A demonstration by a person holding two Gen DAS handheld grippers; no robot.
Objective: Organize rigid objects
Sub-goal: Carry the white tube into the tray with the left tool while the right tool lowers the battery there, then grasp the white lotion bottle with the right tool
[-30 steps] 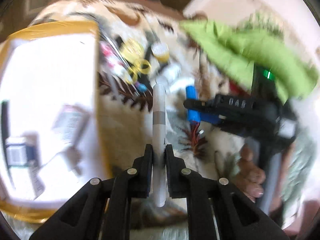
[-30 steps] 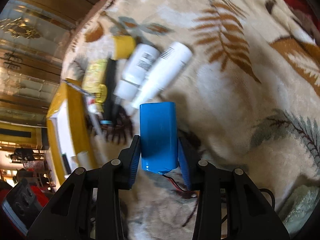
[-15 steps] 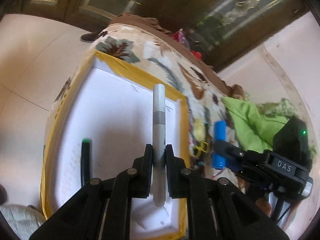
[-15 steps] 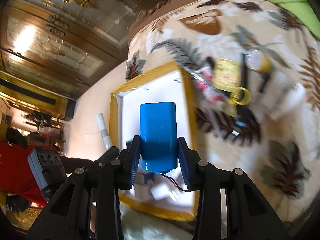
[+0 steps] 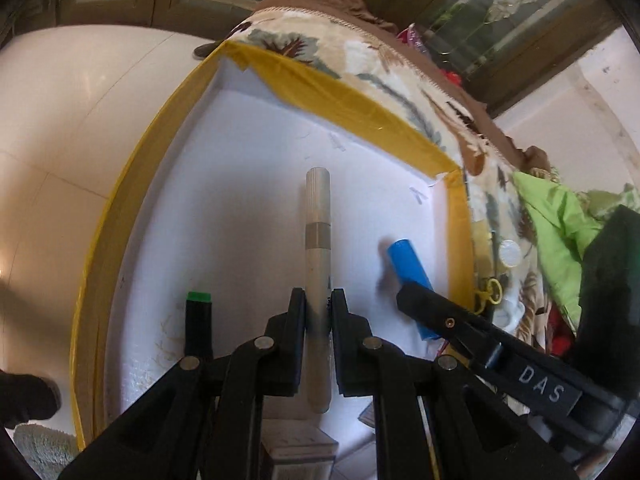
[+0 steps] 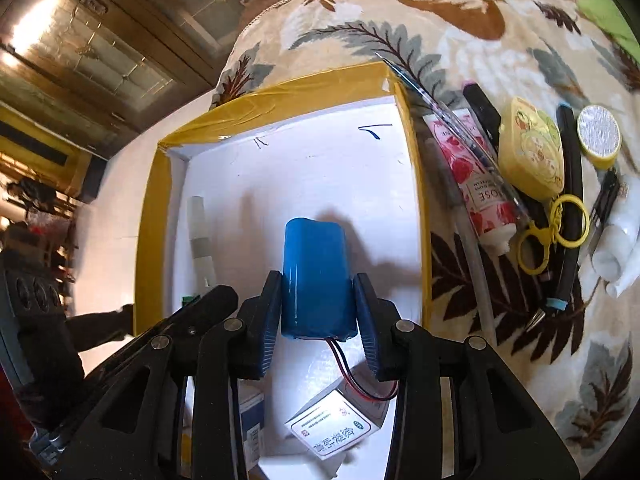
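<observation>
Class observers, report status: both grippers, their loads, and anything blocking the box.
Left gripper shut on grey marker. Right gripper shut on blue battery pack. Both over white box; small carton lies below.

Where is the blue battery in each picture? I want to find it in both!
Left wrist view: the blue battery is right of centre, held slanting in the right tool, above the white floor of the box.
Right wrist view: the same battery sits in the middle, upright between that tool's pads, red and black wires trailing below.
Shared landmark: the yellow-taped white box.
</observation>
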